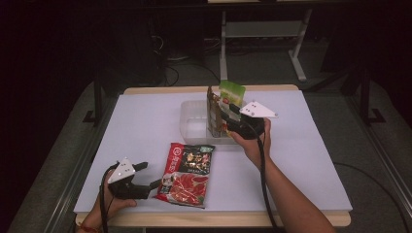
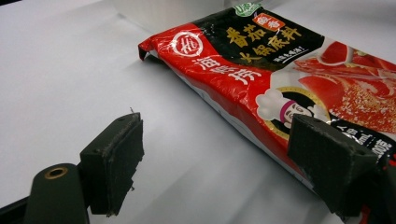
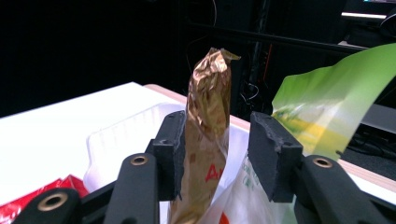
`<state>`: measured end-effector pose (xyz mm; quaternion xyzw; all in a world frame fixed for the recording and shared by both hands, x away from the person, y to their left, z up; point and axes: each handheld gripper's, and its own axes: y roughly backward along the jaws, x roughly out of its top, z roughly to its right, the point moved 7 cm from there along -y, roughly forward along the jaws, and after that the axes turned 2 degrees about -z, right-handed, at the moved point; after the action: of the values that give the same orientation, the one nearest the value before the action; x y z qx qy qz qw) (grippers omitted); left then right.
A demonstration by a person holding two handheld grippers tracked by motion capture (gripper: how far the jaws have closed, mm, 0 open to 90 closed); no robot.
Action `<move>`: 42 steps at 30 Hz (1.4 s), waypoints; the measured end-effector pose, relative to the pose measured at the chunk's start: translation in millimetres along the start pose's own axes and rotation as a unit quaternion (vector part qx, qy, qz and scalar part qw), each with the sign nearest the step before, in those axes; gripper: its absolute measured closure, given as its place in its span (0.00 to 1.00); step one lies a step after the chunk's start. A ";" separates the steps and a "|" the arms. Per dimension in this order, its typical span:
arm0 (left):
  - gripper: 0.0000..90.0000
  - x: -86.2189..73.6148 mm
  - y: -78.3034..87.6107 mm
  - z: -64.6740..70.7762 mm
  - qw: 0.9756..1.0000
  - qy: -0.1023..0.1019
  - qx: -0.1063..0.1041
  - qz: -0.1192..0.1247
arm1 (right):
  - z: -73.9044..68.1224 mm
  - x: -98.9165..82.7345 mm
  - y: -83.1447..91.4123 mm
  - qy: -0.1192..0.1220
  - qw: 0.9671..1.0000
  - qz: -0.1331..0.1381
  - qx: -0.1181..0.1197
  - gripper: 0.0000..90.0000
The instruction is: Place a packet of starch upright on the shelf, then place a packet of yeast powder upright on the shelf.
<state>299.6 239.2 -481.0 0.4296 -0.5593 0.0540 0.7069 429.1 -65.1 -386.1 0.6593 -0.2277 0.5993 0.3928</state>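
While right gripper (image 1: 232, 116) sits at clear tub (image 1: 190, 127), jaws part-open either side of gold pouch (image 3: 208, 121); one pad beside it, other well clear, no grip. No earlier frame, so motion unrecorded. Tub holds three upright packets: gold pouch, green packet (image 1: 231, 93), white packet (image 3: 247, 196). One red soup-base packet (image 1: 187, 174) flat on white table (image 1: 145, 126), just front of tub. Left gripper (image 1: 145, 175) open, empty, one pad over red packet's edge.

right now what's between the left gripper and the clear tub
The red sauce packet lies flat on the white table between the left gripper and the clear tub, as the high view shows.
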 end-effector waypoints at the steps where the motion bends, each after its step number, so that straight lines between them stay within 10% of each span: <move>1: 0.20 0.6 -0.1 -0.1 1.000 0.001 -0.002 0.000 | -0.8 -1.4 2.1 0.005 1.000 -0.003 0.002 0.61; 17: 0.19 8.3 -12.3 10.4 0.999 0.000 -0.034 -0.027 | -0.8 -25.6 36.8 0.024 0.998 -0.047 0.029 0.55; 29: 0.19 17.1 -10.9 9.3 0.998 -0.001 -0.043 -0.034 | -9.3 -51.6 49.6 0.059 0.991 -0.101 0.064 0.49; 42: 0.19 22.2 -16.4 3.8 0.997 0.012 -0.053 -0.048 | -18.9 -66.6 45.0 0.041 0.983 -0.139 0.108 0.41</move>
<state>314.1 217.5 -471.4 0.4171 -0.5315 -0.0044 0.7373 371.0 -88.0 -440.2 0.6978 -0.0510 0.5864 0.4081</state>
